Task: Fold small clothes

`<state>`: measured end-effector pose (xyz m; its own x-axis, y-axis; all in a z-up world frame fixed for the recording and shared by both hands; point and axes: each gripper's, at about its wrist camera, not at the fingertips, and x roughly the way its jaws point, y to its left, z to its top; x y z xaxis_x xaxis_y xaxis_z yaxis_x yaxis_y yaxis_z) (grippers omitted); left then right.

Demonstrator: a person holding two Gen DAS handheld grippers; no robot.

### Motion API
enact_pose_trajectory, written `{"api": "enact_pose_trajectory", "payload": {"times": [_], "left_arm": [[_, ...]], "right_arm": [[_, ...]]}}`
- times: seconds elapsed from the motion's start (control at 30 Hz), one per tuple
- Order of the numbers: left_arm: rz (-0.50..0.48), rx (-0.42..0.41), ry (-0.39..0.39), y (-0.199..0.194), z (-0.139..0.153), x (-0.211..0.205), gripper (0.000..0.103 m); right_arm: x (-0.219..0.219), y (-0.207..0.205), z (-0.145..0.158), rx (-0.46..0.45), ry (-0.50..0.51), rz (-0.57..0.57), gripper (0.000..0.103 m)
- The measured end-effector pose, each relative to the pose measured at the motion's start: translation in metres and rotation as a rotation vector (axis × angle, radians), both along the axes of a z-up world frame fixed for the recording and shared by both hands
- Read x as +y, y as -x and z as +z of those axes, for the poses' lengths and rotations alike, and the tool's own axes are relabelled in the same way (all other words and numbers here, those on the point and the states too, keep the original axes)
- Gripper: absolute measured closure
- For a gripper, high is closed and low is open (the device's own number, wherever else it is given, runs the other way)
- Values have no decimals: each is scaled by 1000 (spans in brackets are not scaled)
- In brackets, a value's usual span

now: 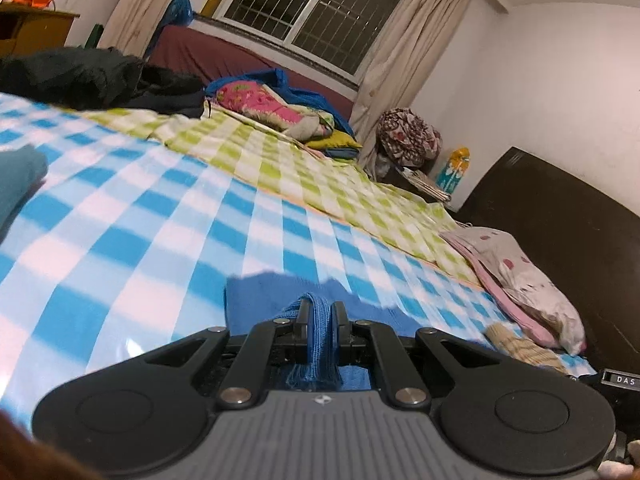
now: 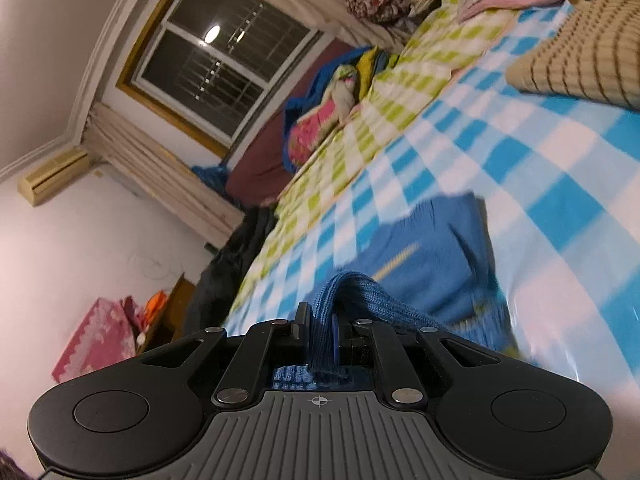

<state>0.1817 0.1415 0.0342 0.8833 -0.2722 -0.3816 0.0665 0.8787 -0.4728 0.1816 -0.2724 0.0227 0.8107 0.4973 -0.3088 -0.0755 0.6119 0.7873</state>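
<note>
Both grippers are clamping the ribbed edge of the blue knit garment (image 1: 276,300). The left gripper (image 1: 319,320) and the right gripper (image 2: 319,320) are each pinching fabric between closed fingers. The garment body is lying on the checked bed sheet (image 1: 160,220) at 12 o'clock. Judged step: carrying one edge over for a fold. The next move calls for aligning edges before release.

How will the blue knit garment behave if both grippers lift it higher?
Probably floppy: the blue knit garment bunches between the right gripper fingers and sags onto the checked sheet. Likely light. The left gripper pinch on ribbed knit seems unlikely to slip.
</note>
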Motion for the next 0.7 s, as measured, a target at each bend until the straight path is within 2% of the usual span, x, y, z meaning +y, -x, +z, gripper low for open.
{"api": "enact_pose_trajectory", "payload": {"times": [0.27,0.7], "left_arm": [[8,30,-40,-58,-18,-7,89],[55,55,-69,-90,-36,-8,89]], "right_arm": [[-8,-64,-27,60,-25,-70,92],[-13,-100,-51,119,-37,-139,92]]}}
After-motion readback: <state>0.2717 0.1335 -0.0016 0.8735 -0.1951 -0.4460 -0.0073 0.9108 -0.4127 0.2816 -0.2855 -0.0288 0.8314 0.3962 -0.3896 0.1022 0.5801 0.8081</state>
